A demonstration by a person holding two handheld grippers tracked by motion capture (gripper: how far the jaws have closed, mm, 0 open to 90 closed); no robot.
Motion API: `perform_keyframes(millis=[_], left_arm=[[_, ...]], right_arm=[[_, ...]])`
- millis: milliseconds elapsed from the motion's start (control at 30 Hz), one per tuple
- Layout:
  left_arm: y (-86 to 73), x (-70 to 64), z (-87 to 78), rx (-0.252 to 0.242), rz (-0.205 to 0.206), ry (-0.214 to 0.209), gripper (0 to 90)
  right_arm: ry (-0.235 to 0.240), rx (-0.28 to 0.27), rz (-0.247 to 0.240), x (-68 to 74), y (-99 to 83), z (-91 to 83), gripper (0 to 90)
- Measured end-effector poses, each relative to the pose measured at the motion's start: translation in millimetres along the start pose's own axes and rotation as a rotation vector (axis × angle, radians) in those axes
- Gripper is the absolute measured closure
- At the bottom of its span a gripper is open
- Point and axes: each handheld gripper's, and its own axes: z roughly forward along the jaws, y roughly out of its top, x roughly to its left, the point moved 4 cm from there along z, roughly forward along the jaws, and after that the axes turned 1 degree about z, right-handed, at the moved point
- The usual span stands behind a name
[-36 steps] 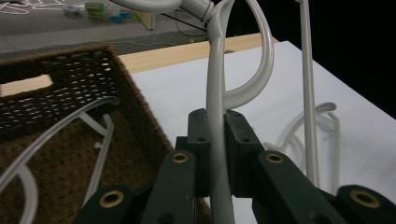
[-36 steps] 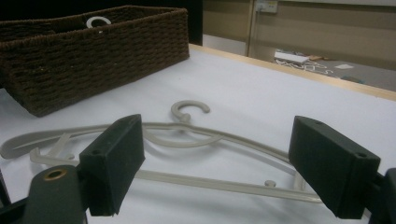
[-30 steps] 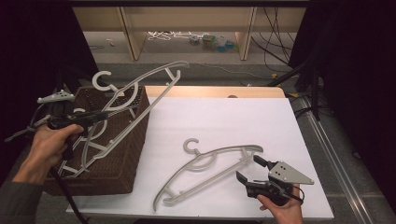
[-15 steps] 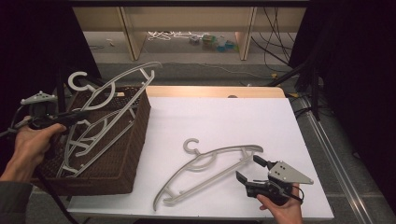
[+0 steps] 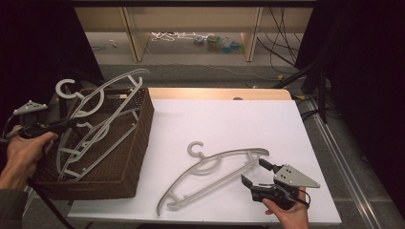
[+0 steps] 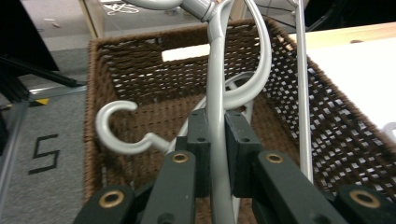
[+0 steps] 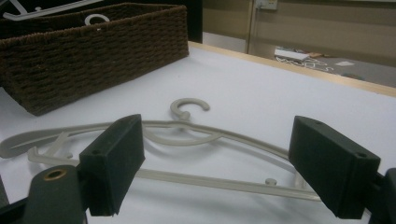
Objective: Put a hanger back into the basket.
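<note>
Looks like a lab: dark curtains (image 5: 377,95) flanking the white surface (image 5: 229,124), loose cables (image 5: 286,33) and taped floor number (image 6: 44,151) beyond.

Three grey hangers (image 5: 212,174) in all, one wicker basket (image 5: 129,157), and two tongs (image 5: 253,174).

Basket (image 5: 129,157): on the left end of the table (image 5: 229,119), its right wall beside the bare middle.
Held hanger (image 5: 102,95): over the basket, hook at the far left, lower end down inside; clamped in the left gripper (image 6: 215,140) at the basket's left edge.
Second hanger in basket (image 6: 119,130): lies inside, under the held one.
Loose hanger (image 5: 210,176): flat on the table, right of the basket, near edge, hook toward the far side.
Right gripper (image 5: 255,174): near right, just beside the loose hanger's right end.
Shelf (image 5: 191,19): beyond the table's far edge.
</note>
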Motion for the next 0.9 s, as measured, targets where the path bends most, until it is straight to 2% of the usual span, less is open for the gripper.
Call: perform_keyframes(millis=[200, 333, 533, 700, 900], left_arm=[[-10.4, 8.1, -2.7, -0.006, 0.01, 0.012, 81.7], [-16.8, 10.8, -4.0, -0.006, 0.012, 0.003, 81.7], [-24.9, 13.8, -4.5, 0.015, 0.038, 0.004, 81.7], [-33.3, 17.5, -4.1, 0.026, 0.042, 0.014, 81.7], [-34.3, 16.3, -1.2, 0.056, 0.05, 0.015, 81.7]], right_arm=[[0.0, 0.002, 0.0, 0.0, -0.1, 0.2, 19.2], [-0.001, 0.001, 0.001, 0.1, 0.1, 0.3, 19.2], [-0.001, 0.002, 0.001, 0.4, 0.0, 0.6, 19.2], [0.0, 0.0, 0.001, 0.2, 0.2, 0.5, 19.1], [0.0, 0.006, 0.003, 0.7, 0.0, 0.6, 19.1]])
